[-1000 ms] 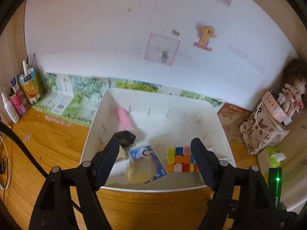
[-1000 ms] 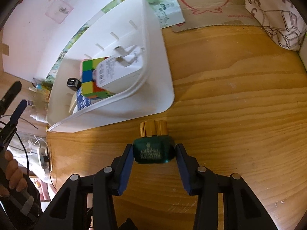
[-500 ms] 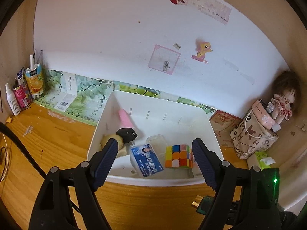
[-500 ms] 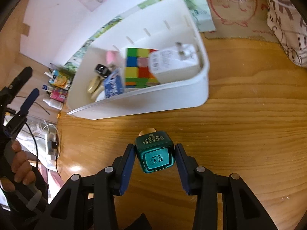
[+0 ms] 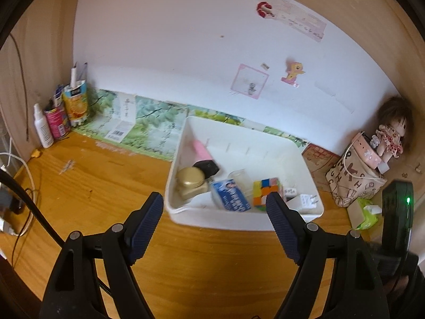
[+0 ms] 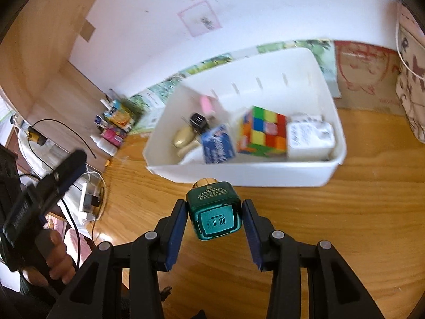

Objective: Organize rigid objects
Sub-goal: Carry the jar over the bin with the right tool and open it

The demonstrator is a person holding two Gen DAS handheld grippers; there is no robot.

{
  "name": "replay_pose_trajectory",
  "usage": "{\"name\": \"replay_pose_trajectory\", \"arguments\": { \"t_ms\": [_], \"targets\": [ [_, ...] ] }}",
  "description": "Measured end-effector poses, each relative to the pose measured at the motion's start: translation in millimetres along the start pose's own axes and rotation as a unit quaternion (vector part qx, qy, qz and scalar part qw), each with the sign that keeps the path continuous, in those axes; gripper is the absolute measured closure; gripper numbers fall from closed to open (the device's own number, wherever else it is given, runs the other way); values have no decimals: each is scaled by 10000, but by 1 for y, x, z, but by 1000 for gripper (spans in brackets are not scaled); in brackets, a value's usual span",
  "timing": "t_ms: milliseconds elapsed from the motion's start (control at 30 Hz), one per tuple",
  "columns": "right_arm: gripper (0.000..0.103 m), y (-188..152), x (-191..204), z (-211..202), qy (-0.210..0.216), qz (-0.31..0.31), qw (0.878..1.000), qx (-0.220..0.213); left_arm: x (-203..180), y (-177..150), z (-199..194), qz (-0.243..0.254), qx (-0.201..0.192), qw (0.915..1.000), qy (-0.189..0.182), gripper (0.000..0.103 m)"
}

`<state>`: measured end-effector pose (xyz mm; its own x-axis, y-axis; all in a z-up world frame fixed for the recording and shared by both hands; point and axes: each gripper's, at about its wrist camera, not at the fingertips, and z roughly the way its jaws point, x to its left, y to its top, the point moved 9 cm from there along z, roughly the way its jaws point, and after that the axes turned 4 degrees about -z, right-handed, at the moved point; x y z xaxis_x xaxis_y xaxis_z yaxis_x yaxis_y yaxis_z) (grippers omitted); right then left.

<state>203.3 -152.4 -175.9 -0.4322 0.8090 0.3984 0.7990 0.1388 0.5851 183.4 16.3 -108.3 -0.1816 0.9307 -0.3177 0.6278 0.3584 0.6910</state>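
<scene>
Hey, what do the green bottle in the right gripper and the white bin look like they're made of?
Green bottle: probably glass or hard glossy plastic; its teal faces show bright highlights. Its gold cap looks metallic, perhaps plated plastic. White bin: likely molded plastic, with a smooth semi-matte finish, thin walls and rounded corners. The desk looks like varnished wood with visible grain.

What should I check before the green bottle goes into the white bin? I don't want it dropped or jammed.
1. Grip: the right gripper is shut on the green bottle, a finger on each side: ok.
2. Height: bottle off the desk, but whether it clears the white bin's near wall: cannot tell.
3. Landing space: cube, white charger and blue box crowd the front; bare floor toward the back: ok.
4. Left gripper open, holding nothing, outside the bin: ok.
5. Bottle cap tight: cannot tell.
</scene>
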Motion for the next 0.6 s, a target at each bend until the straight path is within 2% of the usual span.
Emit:
{"name": "replay_pose_trajectory", "arguments": {
  "t_ms": [333,467,600],
  "targets": [
    [60,30,35,14,100,85,9965,-827,55,-8,-20,30,251,9995,162,21],
    [60,46,41,23,-11,205,9924,-1217,79,-9,-23,107,421,9987,263,21],
    [60,53,35,35,-260,486,9882,-1430,98,-11,-21,225,667,9970,306,21]
  ]
}}
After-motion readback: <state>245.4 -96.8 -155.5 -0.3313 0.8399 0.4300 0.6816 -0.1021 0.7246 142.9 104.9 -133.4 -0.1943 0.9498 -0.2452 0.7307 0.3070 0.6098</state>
